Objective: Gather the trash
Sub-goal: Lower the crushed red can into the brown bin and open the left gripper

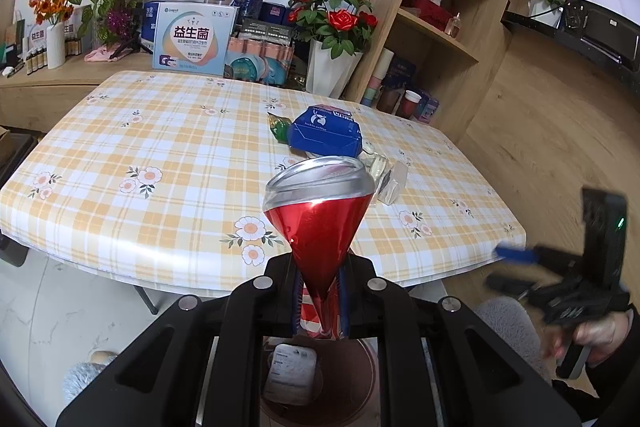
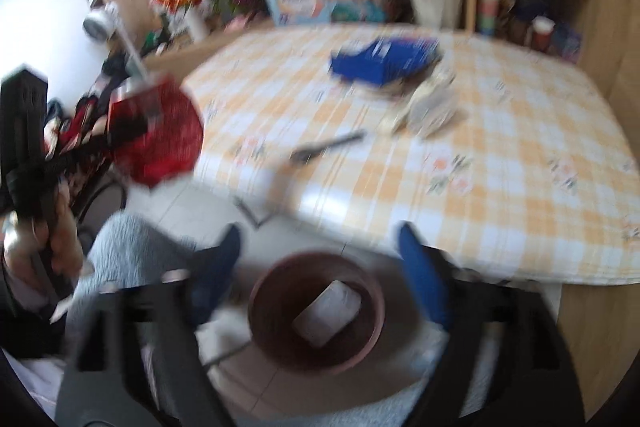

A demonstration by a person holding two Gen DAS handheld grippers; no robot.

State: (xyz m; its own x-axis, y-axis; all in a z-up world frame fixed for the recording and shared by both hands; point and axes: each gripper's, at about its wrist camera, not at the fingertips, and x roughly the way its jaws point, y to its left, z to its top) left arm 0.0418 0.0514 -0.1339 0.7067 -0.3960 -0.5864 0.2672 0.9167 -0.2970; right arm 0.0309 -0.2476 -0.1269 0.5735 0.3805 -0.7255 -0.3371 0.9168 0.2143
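Can (image 1: 316, 227), crushed and red, sits pinched at its flattened end in my left claw (image 1: 320, 303), silver rim pointing to 12 o'clock over the tabletop (image 1: 140, 131). Brown bin (image 1: 344, 379) shows at 6 o'clock under the claw, a white packet already inside. Risk: the grip is only on the thin crushed tail, so the can could swing or slip out and miss the bin. Blue carton (image 1: 324, 137) and wrappers remain at 12 o'clock.

Right wrist view, heavily blurred: my right claw (image 2: 320, 259) stands wide with nothing between its pads, directly above the bin (image 2: 316, 311). Left claw with can (image 2: 160, 135) sits at 9 o'clock. Risk: both claws crowd the bin and may collide.
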